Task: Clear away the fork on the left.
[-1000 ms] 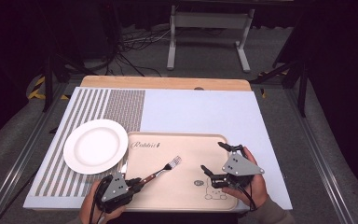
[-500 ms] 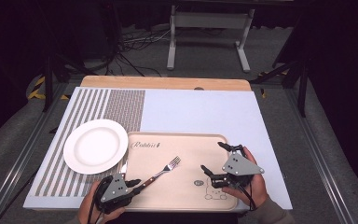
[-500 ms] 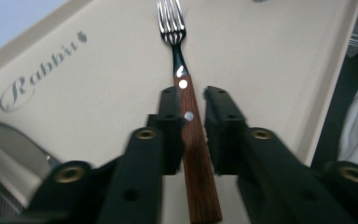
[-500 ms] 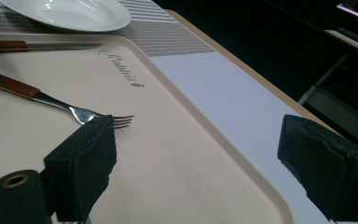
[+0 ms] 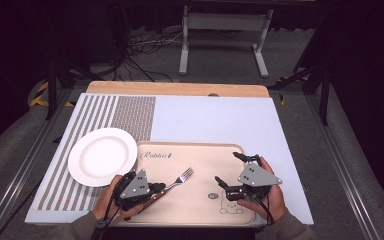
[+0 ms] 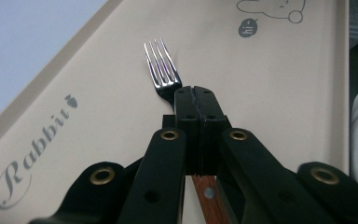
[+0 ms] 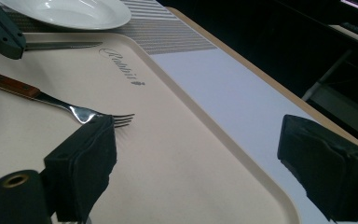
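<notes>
High view: left gripper (image 5: 159, 188) at near left edge of tray (image 5: 200, 150), fingers pinched tight on fork (image 5: 180, 178) by neck, wooden handle under them. Fork lies on tray, tines pointing away. Right gripper (image 5: 228, 169) over tray's right part, fingers spread wide, holding nothing. White plate (image 5: 100, 156) beyond, left of tray, on counter (image 5: 215, 117).

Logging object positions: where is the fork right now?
The fork lies on the beige tray, left of centre in the high view, its handle clamped in the left gripper.
</notes>
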A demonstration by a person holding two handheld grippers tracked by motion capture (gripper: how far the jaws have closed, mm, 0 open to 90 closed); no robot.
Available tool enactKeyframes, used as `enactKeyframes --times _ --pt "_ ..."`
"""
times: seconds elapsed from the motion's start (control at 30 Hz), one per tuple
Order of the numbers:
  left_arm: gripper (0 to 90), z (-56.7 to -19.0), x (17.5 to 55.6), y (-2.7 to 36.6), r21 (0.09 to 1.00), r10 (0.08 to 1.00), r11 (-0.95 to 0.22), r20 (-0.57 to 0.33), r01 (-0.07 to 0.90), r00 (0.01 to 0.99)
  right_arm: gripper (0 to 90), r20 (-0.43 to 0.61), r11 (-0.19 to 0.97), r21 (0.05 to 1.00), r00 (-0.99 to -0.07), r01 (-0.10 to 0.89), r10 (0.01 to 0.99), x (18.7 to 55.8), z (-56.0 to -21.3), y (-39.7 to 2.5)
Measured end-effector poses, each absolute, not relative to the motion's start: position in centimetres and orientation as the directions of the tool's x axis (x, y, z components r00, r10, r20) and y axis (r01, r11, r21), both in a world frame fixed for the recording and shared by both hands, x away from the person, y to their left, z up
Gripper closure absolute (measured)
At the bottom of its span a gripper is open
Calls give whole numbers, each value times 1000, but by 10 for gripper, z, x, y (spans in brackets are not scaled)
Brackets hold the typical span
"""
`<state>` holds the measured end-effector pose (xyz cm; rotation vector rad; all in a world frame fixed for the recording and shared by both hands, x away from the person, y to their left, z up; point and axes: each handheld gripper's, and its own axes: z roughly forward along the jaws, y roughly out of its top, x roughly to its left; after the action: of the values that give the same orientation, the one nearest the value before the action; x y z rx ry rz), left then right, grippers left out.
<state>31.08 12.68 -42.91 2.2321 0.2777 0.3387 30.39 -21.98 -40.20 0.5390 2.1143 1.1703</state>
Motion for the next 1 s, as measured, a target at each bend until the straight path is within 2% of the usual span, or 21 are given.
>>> enactKeyframes --times 0.3,0.4,0.63,1.0 --pt "900 -433 322 99 730 237 -682 172 38 956 129 -341 522 852 -706 48 621 304 -403 -219" --pt "900 -436 323 88 697 246 -716 209 32 947 132 -340 525 850 -712 47 614 304 -404 -219" --pt "900 -444 328 68 642 217 -766 218 28 952 133 -338 531 846 -719 50 607 304 -405 -218" --pt "900 -452 335 68 614 289 -783 217 100 933 133 -326 531 845 -732 59 599 305 -408 -220"
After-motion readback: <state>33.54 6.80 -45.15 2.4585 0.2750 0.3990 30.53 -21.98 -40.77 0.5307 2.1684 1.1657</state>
